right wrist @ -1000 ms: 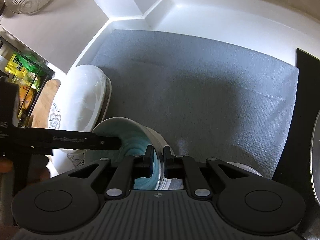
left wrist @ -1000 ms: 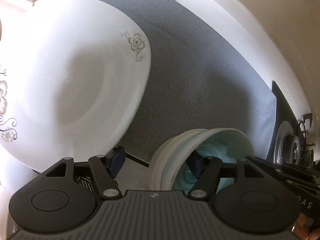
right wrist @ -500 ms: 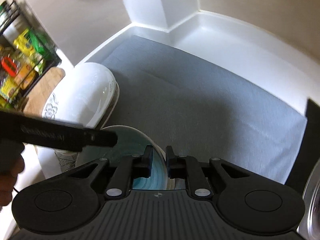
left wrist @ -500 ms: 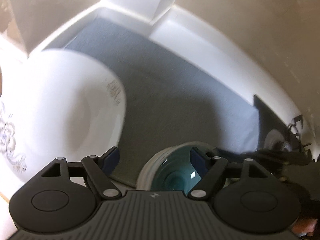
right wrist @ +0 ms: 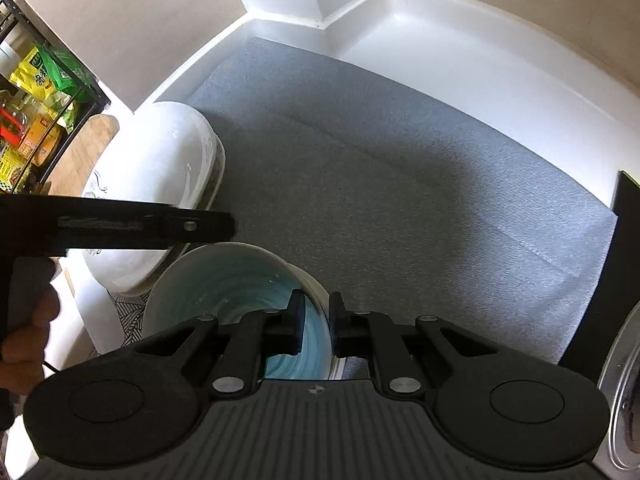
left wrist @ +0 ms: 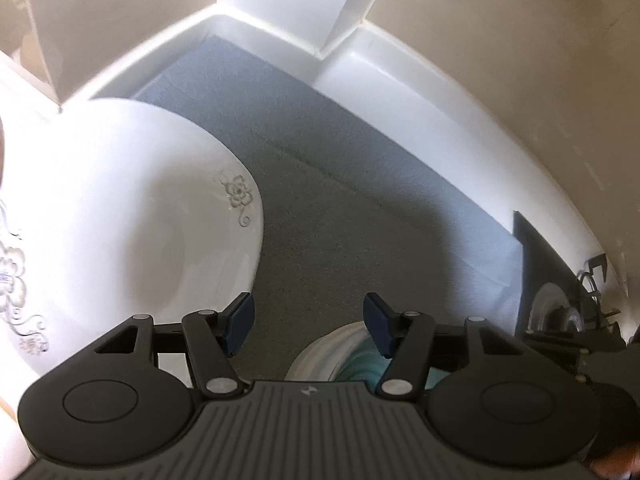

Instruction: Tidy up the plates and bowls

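A teal-glazed bowl [right wrist: 236,292] with a cream outside is gripped at its rim by my right gripper [right wrist: 314,320], held above the grey mat [right wrist: 400,168]. The bowl also shows low in the left wrist view [left wrist: 344,356]. A large white plate with flower prints [left wrist: 120,220] lies at the left, seen in the right wrist view [right wrist: 160,176] stacked on other dishes. My left gripper [left wrist: 308,322] is open and empty, above the mat between the plate and the bowl. It crosses the right wrist view as a dark bar [right wrist: 120,228].
The grey mat [left wrist: 360,208] lies on a white counter [right wrist: 460,52] in a walled corner. A black stove with a glass lid [left wrist: 556,312] is at the right. A wire rack with food packets [right wrist: 36,108] and a wooden board [right wrist: 80,152] stand at the left.
Both grippers have risen and tilted up toward the corner. The left gripper has drawn away from the bowl, which now sits lower in its view. The right gripper stays shut on the bowl rim.
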{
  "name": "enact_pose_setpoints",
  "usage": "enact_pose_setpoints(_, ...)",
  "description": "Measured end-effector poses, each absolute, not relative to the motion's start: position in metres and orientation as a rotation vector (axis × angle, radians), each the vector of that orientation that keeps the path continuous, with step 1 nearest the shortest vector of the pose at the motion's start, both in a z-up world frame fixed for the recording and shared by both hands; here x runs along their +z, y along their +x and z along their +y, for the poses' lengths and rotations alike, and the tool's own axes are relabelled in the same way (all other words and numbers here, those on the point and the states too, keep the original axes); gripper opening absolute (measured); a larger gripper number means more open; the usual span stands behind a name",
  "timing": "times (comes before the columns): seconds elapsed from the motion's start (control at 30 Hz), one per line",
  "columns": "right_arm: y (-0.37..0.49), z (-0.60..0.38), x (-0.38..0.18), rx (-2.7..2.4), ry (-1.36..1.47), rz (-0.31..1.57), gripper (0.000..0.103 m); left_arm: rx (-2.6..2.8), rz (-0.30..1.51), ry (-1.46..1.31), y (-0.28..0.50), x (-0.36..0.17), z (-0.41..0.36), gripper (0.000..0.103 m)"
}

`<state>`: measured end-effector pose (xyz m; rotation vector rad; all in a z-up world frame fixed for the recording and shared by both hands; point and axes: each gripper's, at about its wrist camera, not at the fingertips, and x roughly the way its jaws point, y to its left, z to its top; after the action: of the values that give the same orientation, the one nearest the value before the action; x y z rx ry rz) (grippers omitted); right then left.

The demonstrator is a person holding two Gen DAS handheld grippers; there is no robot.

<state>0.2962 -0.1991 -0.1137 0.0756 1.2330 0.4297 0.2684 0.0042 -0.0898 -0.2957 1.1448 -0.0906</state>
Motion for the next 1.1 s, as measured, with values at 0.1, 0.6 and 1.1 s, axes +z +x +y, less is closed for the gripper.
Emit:
enact_pose_setpoints(0.1,0.295,-0.202,-0.110,0.432,0.074,1.226,0.013,-0.112,1.140,-0.274,0.262,-0.084,0.003,0.066)
enact_pose_setpoints(0.6,0.294,-0.208,-0.121,0.411,0.113,1.296,0.010,-0.091,1.152,-0.282,0.268,-0.092,0.011,0.067)
enact_pose_setpoints(1.1,0.298,-0.226,-0.130,0.400,0.269,1.383,0.013,-0.106,1.162,-0.229,0.277,-0.101,0.000,0.068)
